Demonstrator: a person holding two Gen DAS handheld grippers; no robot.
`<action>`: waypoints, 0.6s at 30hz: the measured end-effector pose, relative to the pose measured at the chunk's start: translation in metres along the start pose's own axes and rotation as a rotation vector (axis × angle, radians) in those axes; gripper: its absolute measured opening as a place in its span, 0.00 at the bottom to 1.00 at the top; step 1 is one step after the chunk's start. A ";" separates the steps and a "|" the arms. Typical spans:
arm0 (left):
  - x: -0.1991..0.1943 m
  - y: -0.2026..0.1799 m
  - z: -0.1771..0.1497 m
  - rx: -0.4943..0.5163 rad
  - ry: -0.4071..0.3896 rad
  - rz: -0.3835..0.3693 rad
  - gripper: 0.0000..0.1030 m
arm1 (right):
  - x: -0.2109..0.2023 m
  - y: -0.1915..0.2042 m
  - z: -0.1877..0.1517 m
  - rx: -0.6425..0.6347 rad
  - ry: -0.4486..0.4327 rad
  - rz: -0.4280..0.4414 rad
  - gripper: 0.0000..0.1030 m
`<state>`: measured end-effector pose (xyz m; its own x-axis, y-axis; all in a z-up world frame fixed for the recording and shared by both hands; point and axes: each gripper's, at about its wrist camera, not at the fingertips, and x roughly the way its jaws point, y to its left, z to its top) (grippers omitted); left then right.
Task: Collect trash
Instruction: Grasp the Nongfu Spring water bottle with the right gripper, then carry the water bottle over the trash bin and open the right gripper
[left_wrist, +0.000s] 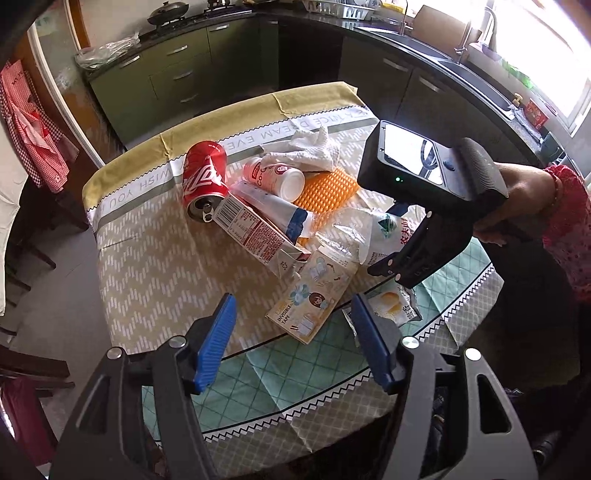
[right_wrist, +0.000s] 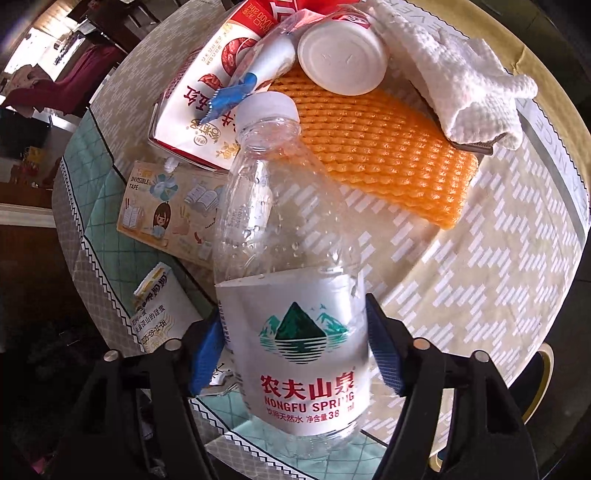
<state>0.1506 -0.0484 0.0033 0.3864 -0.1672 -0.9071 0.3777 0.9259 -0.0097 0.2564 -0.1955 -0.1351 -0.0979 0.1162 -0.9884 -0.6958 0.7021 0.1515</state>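
Observation:
A pile of trash lies on the round table (left_wrist: 147, 266): a red cola can (left_wrist: 204, 181), a milk carton (left_wrist: 255, 232), a white cup (left_wrist: 275, 176), an orange foam net (left_wrist: 327, 190), a crumpled paper towel (left_wrist: 308, 153), a tape box (left_wrist: 310, 299) and a snack wrapper (left_wrist: 393, 306). My right gripper (right_wrist: 295, 354) is shut on an empty clear water bottle (right_wrist: 284, 258) around its label; it also shows in the left wrist view (left_wrist: 384, 229). My left gripper (left_wrist: 295, 328) is open and empty, above the table's near edge, just short of the tape box.
Dark green kitchen cabinets (left_wrist: 177, 74) and a sink counter (left_wrist: 461, 66) run behind the table. Chairs (left_wrist: 33, 365) stand at the left. A tape roll (right_wrist: 543, 380) lies at the table's edge in the right wrist view.

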 end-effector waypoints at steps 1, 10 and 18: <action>0.001 0.000 0.000 0.000 0.002 0.002 0.61 | -0.001 0.000 -0.001 0.001 -0.009 0.000 0.65; 0.005 0.004 0.002 -0.012 0.012 0.020 0.62 | -0.012 -0.003 -0.031 0.012 -0.049 0.058 0.64; 0.011 -0.006 0.013 0.008 0.018 0.026 0.62 | -0.046 -0.010 -0.085 0.084 -0.141 0.094 0.63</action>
<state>0.1635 -0.0600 -0.0010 0.3809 -0.1370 -0.9144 0.3748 0.9269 0.0172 0.2072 -0.2673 -0.0917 -0.0544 0.2772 -0.9593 -0.6259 0.7391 0.2490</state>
